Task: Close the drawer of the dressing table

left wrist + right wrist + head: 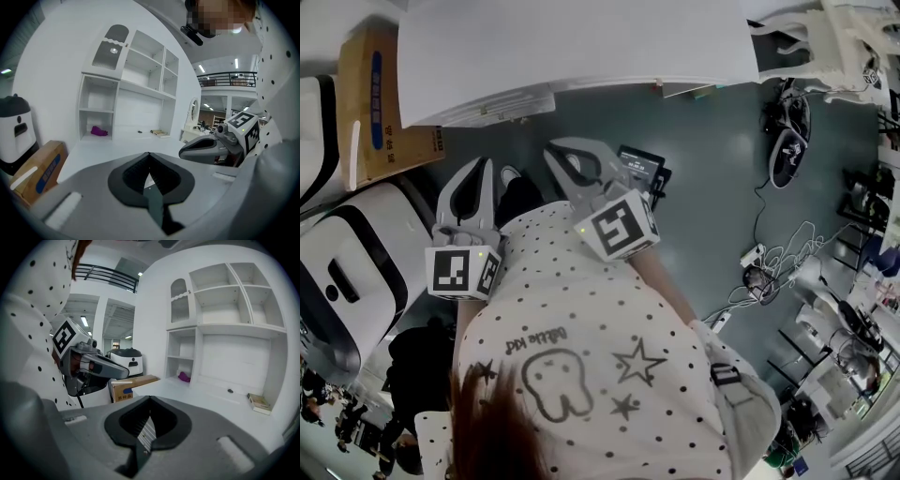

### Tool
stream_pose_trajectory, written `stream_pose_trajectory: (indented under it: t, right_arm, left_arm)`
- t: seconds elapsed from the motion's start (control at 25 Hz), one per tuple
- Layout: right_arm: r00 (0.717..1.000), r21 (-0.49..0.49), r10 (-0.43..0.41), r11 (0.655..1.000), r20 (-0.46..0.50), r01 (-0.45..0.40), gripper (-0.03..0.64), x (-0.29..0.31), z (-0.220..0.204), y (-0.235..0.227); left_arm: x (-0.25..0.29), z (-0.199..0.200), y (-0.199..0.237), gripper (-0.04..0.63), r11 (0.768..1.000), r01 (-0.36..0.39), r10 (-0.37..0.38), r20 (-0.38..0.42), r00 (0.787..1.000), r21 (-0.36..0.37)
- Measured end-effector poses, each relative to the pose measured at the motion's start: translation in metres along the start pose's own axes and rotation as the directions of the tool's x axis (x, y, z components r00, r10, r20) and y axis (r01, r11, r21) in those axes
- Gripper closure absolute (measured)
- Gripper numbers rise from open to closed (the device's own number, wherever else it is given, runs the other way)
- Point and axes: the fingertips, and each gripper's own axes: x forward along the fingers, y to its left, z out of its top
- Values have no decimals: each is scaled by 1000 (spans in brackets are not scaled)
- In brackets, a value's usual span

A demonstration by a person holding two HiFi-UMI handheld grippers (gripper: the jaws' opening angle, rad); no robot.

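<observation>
The white dressing table (581, 37) fills the top of the head view, its shelf unit (140, 84) standing at the back. A white drawer front (508, 103) juts slightly from under the tabletop's near edge. My left gripper (476, 162) points at that edge from just short of it, shut and empty; its tips (149, 154) meet in the left gripper view. My right gripper (569, 146) hangs beside it, also shut and empty, tips together (150, 399). From both gripper views the drawer is hidden below the jaws.
A cardboard box (380, 103) leans left of the table, with a white appliance (347, 272) in front of it. A purple item (99, 131) lies in a cubby and a small book (258, 402) on the tabletop. Cables (773, 253) trail over the floor at right.
</observation>
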Motion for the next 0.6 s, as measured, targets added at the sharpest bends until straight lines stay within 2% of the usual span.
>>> stream_pose_trajectory:
  t: [0.6]
  right_arm:
    - [1000, -26, 28, 999, -14, -29, 618, -7, -7, 11]
  left_arm:
    - [-14, -7, -6, 601, 999, -27, 27, 11, 1000, -35]
